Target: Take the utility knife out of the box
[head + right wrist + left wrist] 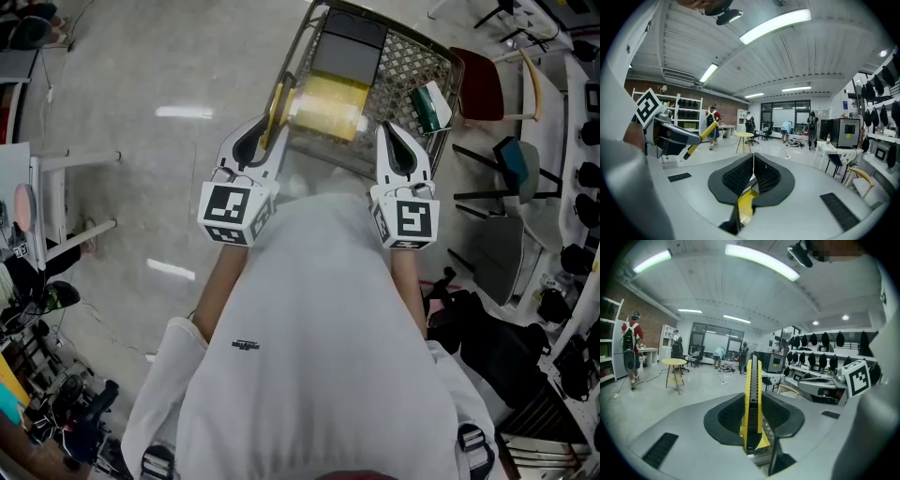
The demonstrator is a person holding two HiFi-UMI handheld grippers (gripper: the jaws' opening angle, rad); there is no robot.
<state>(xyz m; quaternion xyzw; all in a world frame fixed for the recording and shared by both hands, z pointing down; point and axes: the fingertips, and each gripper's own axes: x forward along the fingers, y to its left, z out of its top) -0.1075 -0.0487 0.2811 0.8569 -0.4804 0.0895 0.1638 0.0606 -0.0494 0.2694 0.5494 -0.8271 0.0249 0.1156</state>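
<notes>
The utility knife (753,376) is yellow with a black slider. It stands on end between the jaws of my left gripper (752,397), which is shut on it. In the head view the knife (276,103) sticks out past the left gripper (267,139), above the yellow box (328,108) in a wire basket (412,61). My right gripper (390,131) hangs at the box's right side. Its jaws (753,161) are closed on a thin pale edge, apparently of the box, with yellow (746,204) showing below. From the right gripper view the knife (701,138) is clear of the box.
The basket also holds a dark box (349,52) and a green-and-white packet (431,105). Chairs (497,89) and black gear (487,337) crowd the right side. Open floor lies to the left. People and a round yellow table (674,363) stand far off.
</notes>
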